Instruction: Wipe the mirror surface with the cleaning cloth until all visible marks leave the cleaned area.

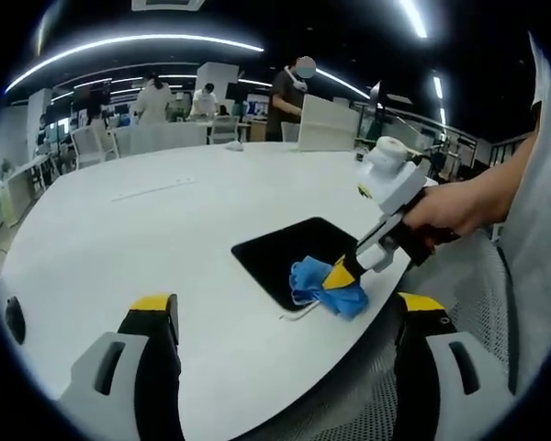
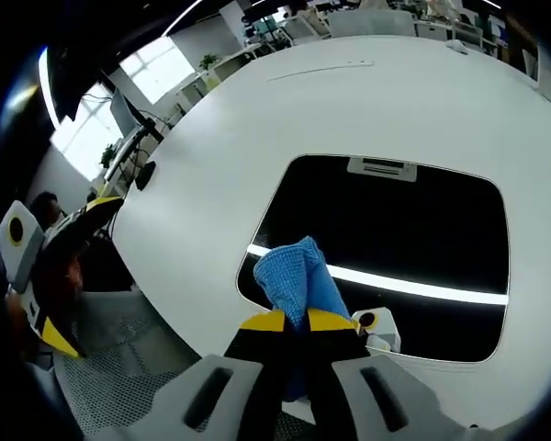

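Cloth: the blue cleaning cloth [image 2: 301, 278] is soft and limp — light, likely to fold or slip unless pinched through a thick bunch, as it is now.
Look: bright blue, crumpled into a wad, resting on the near edge of the mirror [image 2: 413, 230].
Mirror: dark, rounded rectangle lying flat on the white table [image 1: 119, 239]; smooth and probably fragile, so pressure should stay gentle. It reflects a ceiling light strip; marks are too faint to judge.
Right gripper [image 2: 297, 321]: jaws closed tight on the cloth.
Left gripper [image 1: 289, 312]: jaws spread wide, holding nothing — hovering over the table near the mirror.
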`<action>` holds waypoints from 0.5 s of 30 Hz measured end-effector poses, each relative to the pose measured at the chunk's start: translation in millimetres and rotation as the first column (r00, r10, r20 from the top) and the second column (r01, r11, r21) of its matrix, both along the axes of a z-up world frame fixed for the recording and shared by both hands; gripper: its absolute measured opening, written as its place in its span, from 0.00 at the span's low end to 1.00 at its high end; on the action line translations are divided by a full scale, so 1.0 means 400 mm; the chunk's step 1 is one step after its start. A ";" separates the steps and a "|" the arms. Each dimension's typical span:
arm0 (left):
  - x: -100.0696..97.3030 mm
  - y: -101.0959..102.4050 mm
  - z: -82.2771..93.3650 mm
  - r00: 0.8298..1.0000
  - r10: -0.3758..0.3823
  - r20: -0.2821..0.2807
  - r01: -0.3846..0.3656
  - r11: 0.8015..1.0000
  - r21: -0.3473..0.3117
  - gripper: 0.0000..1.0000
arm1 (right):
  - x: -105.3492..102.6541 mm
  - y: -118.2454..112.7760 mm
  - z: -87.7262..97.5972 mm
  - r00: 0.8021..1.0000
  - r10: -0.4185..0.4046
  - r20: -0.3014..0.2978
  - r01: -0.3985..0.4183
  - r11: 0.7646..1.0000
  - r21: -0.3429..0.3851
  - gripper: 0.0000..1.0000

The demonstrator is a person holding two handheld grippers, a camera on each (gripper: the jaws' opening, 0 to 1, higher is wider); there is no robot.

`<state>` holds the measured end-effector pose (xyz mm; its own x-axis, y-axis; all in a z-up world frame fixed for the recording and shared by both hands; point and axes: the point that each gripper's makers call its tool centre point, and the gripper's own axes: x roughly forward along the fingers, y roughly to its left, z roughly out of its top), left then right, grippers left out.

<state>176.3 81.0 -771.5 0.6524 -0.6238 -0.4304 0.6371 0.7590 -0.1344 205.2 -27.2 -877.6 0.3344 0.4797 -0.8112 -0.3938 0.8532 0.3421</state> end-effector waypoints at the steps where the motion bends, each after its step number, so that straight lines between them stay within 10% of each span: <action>1: -0.001 0.000 -0.003 1.000 -0.002 -0.005 0.002 1.000 0.001 0.99 | 0.000 -0.001 0.000 1.000 0.002 0.003 -0.002 1.000 0.002 0.01; 15: 0.000 -0.003 -0.010 0.999 0.003 -0.034 -0.003 1.000 -0.013 0.98 | 0.003 -0.033 -0.001 1.000 -0.019 -0.018 0.020 0.999 0.026 0.01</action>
<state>176.1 79.8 -775.4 0.6394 -0.6274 -0.4446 0.6296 0.7590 -0.1657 206.4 -40.4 -877.9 0.3298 0.4941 -0.8044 -0.3710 0.8514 0.3709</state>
